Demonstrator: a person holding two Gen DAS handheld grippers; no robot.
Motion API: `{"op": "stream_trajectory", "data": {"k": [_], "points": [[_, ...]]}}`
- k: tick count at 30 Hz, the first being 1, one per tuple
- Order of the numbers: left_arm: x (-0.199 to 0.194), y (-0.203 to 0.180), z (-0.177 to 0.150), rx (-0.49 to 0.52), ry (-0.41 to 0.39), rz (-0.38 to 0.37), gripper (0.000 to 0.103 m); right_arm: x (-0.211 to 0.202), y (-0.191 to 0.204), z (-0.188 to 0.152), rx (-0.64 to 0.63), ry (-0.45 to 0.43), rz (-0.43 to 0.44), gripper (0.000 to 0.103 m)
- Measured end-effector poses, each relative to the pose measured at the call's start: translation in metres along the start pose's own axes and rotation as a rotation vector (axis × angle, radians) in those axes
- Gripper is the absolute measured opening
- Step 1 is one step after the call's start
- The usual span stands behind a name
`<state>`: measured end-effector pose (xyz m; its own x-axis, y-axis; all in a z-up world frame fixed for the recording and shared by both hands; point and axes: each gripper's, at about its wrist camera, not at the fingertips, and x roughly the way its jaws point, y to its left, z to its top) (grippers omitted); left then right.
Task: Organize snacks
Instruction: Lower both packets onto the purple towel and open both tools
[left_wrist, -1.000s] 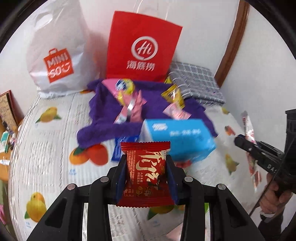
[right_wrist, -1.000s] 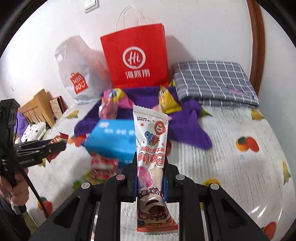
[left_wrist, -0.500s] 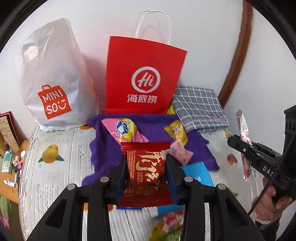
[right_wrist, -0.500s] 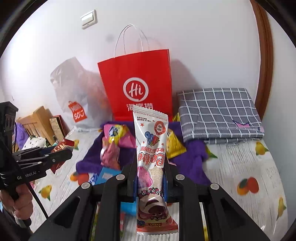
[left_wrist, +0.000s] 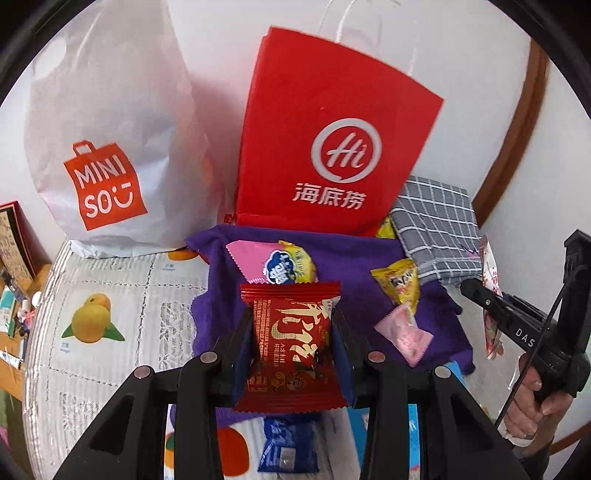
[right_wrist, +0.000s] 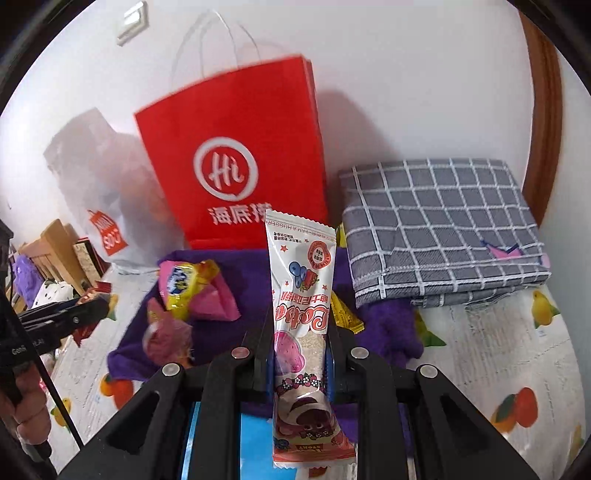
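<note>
My left gripper (left_wrist: 291, 332) is shut on a red snack packet (left_wrist: 290, 343) and holds it up above the purple cloth (left_wrist: 343, 254), facing the red paper bag (left_wrist: 332, 140). My right gripper (right_wrist: 300, 343) is shut on a long white and pink snack stick (right_wrist: 301, 317), held upright before the same red paper bag (right_wrist: 236, 158). On the purple cloth (right_wrist: 251, 280) lie a pink and yellow packet (left_wrist: 273, 264), a yellow packet (left_wrist: 399, 286) and a small pink packet (left_wrist: 404, 336). The right gripper also shows in the left wrist view (left_wrist: 476, 295).
A white Miniso bag (left_wrist: 103, 147) stands left of the red bag. A folded grey checked cloth (right_wrist: 439, 229) lies at the right by the wall. A blue box (right_wrist: 255, 443) and a blue packet (left_wrist: 288, 446) lie below the grippers on the fruit-print tablecloth (left_wrist: 110, 314).
Both grippers have risen and moved forward toward the red bag with their snacks still held. The blue box has dropped below the fingers in both views.
</note>
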<state>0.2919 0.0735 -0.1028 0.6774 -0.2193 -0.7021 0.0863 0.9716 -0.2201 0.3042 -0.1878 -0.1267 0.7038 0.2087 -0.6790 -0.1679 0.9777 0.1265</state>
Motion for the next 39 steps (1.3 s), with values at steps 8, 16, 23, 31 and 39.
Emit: {"op": "stream_trajectory", "data": {"k": [8, 16, 23, 31, 39], "points": [[0.025, 0.014, -0.007, -0.028, 0.029, 0.018, 0.037, 0.017, -0.008, -0.009, -0.014, 0.022, 0.001, 0.020], [0.036, 0.014, -0.010, -0.022, 0.032, 0.055, 0.037, 0.028, -0.017, -0.010, 0.016, 0.016, 0.011, 0.020], [0.048, 0.017, -0.010, -0.053, 0.052, 0.037, 0.037, 0.048, -0.030, -0.011, 0.090, 0.047, 0.027, 0.020], [0.055, 0.017, -0.014, -0.063, 0.070, 0.019, 0.037, 0.059, -0.030, -0.013, 0.101, 0.080, 0.029, 0.020], [0.065, 0.015, -0.018, -0.071, 0.104, 0.018, 0.037, 0.070, -0.029, -0.018, 0.098, 0.120, 0.046, 0.026]]}}
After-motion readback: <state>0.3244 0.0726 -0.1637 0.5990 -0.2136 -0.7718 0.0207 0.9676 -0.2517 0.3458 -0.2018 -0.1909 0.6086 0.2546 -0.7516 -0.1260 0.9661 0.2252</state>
